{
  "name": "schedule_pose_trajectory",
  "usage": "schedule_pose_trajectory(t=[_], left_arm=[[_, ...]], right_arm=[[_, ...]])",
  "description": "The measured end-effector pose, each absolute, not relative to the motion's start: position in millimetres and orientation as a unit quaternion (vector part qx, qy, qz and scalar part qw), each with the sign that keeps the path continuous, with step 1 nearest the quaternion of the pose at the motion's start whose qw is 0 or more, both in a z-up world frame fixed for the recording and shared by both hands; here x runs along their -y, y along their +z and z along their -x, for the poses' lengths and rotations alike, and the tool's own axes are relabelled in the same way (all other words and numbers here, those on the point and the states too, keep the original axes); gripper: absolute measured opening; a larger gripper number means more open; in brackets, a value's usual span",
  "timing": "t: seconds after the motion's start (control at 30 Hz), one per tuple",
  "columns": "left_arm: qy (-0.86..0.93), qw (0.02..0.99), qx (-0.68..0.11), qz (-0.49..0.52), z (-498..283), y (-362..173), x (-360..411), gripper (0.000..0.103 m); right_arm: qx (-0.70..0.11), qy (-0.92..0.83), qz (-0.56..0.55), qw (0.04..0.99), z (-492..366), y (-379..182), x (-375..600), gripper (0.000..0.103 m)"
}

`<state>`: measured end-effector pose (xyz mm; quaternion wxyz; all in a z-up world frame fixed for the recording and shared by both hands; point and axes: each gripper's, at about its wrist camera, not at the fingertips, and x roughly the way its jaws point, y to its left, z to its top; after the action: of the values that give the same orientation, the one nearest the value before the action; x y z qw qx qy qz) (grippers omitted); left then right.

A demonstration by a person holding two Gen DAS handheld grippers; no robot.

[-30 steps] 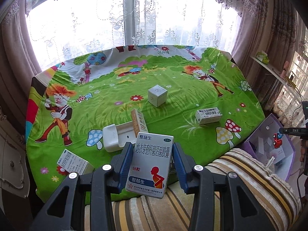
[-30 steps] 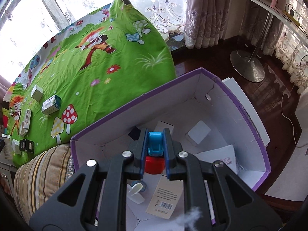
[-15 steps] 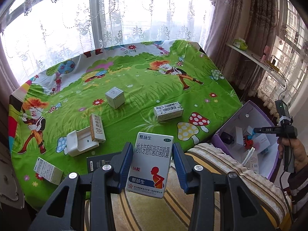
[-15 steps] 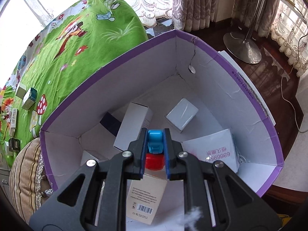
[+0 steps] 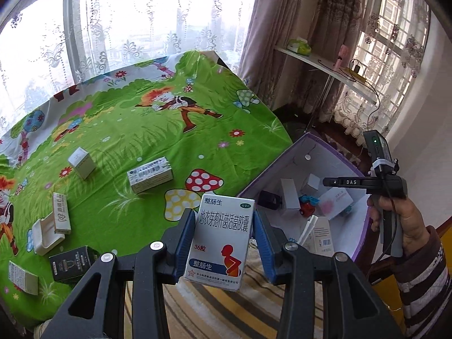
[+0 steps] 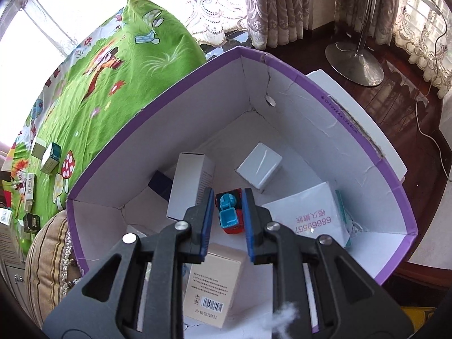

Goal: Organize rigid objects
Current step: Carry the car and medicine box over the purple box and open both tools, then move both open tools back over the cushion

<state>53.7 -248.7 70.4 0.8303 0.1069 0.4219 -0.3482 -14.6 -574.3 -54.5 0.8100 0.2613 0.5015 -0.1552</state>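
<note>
Between the left gripper's (image 5: 224, 243) blue pads sits an upright white cardboard medicine box (image 5: 220, 240) with blue lettering and a red figure, pinched. Over the purple-rimmed white carton (image 6: 339, 107), the right gripper's (image 6: 226, 220) jaws are opening around a red-and-blue toy car (image 6: 230, 213) lying inside.

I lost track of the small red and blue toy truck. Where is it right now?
In the right wrist view, the red and blue toy truck lies on the floor of the purple-rimmed cardboard box, between the right tool's opening jaws.
</note>
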Motion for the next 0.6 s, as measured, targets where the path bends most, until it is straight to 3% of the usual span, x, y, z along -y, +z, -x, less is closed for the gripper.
schedule_pose_trajectory(t=[0.1,0.3,0.43,0.6], left_arm=[[-0.369,0.819,-0.427,-0.106,-50,67,271,0.043],[-0.412,0.803,-0.424,-0.07,-49,70,298,0.046],[-0.41,0.808,-0.42,-0.053,-51,75,299,0.066],[-0.394,0.816,-0.421,-0.041,-57,74,283,0.068]], right_arm=[[-0.486,-0.159,-0.268,0.817,25,-47,573,0.048],[-0.471,-0.157,-0.283,0.821,38,-37,575,0.057],[-0.46,-0.152,-0.285,0.827,42,-28,574,0.06],[-0.435,-0.158,-0.268,0.845,44,-10,569,0.065]])
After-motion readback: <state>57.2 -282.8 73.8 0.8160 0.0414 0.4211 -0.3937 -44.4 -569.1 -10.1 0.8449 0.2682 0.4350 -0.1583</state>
